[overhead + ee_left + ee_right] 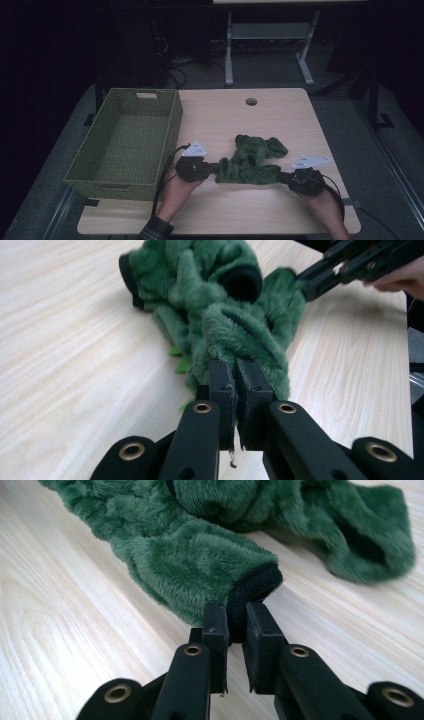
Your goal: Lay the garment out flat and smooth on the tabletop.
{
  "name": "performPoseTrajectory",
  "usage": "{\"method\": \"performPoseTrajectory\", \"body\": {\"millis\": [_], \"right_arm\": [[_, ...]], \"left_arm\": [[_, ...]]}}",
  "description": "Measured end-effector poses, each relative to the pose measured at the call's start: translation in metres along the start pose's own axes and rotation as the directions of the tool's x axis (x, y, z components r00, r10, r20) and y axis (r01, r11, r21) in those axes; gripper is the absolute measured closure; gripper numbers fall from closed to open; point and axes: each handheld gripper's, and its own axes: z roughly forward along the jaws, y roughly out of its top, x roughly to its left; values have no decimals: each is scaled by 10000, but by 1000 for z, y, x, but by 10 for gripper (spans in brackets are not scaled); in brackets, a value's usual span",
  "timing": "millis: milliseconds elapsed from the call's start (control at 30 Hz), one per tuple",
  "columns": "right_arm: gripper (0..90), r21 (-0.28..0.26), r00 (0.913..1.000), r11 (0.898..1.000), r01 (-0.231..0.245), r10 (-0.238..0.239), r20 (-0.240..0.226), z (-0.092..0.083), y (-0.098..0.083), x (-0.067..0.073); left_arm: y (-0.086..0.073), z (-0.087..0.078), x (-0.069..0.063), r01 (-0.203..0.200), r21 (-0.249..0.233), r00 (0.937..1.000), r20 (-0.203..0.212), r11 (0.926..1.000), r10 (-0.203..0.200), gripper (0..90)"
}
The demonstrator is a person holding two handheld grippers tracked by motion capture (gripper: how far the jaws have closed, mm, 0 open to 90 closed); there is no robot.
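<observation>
Green fleece garment (252, 160): lies crumpled on the wooden surface (280, 115), toward its near edge and right of the middle; you hold it at both ends.
Left claw (235, 385): clenched on a fold of the green pile at the garment's left end, the two pads pressed nearly together with fabric between them; in the high view it (216, 169) sits at the left end of the bundle.
Right claw (236, 622): grasping the black ribbed cuff (255, 587) of a sleeve, pads tight on the knit edge; in the high view it (281, 176) sits at the right end of the bundle.
Basket (85, 172): green woven, rectangular, with a cut-out handle in its far wall; stands along the surface's left edge, well apart from the garment, nothing inside it.
Done so far: both ends are pinched, and the near part of the cloth looks drawn out between your two claws.
Left to do: as I judge it, the far part is bunched and unfolded; you have yet to spread or fold it, and the basket looks like where it belongs.
Materials: deep plush pile, soft and floppy, with black ribbed trim at the openings; pale wood-grain laminate with a round cable hole (251, 101) near the far edge.
</observation>
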Motion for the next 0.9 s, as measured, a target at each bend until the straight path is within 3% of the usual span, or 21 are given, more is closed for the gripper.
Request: {"method": "performPoseTrajectory", "body": {"millis": [200,400,600,633,733,900], "right_arm": [[806,104,9998,9998,-160,159,131,-9,-11,-5],[800,336,9998,9992,-212,212,14,-7,-17,-3],[643,164,9994,9995,-271,267,222,-8,-17,-4],[642,110,9990,9992,-375,372,264,-10,-18,-5],[629,-122,9985,9989,-442,446,326,-16,-18,-8],[659,-298,9987,9987,-419,427,263,-20,-16,-8]], "left_arm": [[-16,5,2,229,326,9997,-43,9992,-228,865],[-28,10,6,440,641,9989,-211,9970,-427,827],[-23,-2,1,538,190,9973,-505,9984,-528,650],[-21,-5,-1,668,50,9967,-462,9978,-665,623],[-15,-14,-8,341,3,9965,-758,9994,-340,581],[-4,-31,-17,182,-398,9964,-824,9990,-214,578]]}}
